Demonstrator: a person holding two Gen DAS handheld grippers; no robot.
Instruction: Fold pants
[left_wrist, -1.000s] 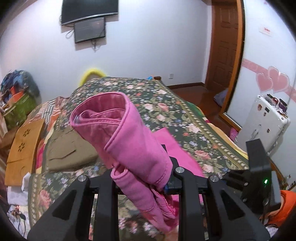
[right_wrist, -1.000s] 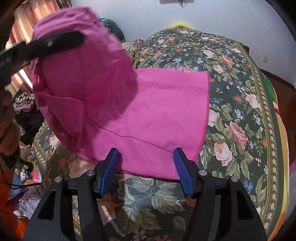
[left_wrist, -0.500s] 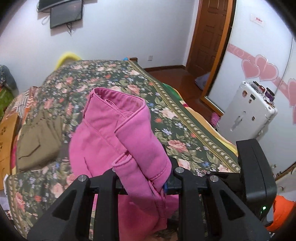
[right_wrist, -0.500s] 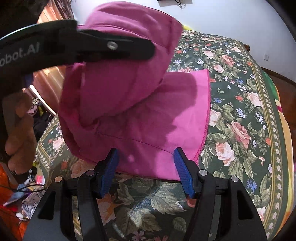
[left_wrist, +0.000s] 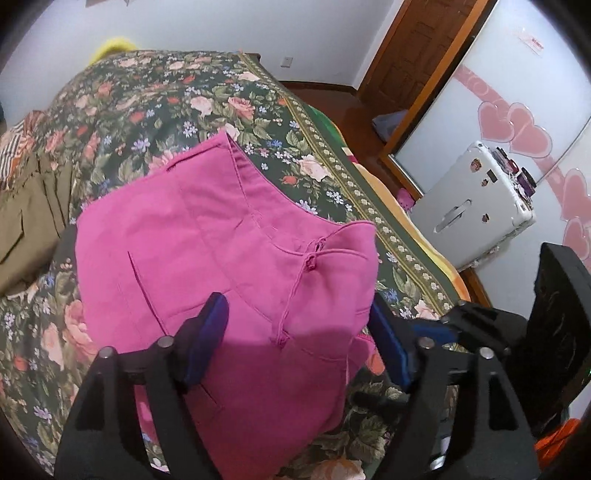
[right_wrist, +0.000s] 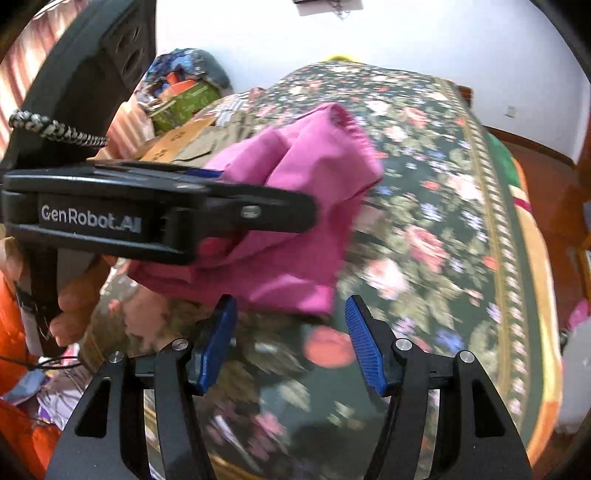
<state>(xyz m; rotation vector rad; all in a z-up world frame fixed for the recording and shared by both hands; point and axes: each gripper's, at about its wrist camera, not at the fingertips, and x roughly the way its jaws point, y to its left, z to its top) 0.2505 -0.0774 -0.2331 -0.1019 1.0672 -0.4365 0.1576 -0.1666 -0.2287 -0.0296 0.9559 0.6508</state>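
The pink pants (left_wrist: 229, 258) lie folded over on the floral bedspread (left_wrist: 155, 103), waistband side up, in the left wrist view. My left gripper (left_wrist: 295, 339) is open, its blue pads on either side of the pants' near edge, just above the cloth. In the right wrist view the pants (right_wrist: 295, 206) show as a blurred pink bundle with the left gripper's black body (right_wrist: 159, 218) across them. My right gripper (right_wrist: 290, 343) is open and empty, just short of the pants' near edge.
Olive-brown trousers (left_wrist: 26, 214) lie at the bed's left side. A white suitcase (left_wrist: 476, 206) stands on the floor to the right, by a wooden door (left_wrist: 417, 48). Bags and a cardboard piece (right_wrist: 177, 107) sit beside the bed at the left.
My left gripper carried the lifted pant end over and down onto the rest of the pants, then opened and let go. My right gripper stayed open and shifted; its view is blurred.
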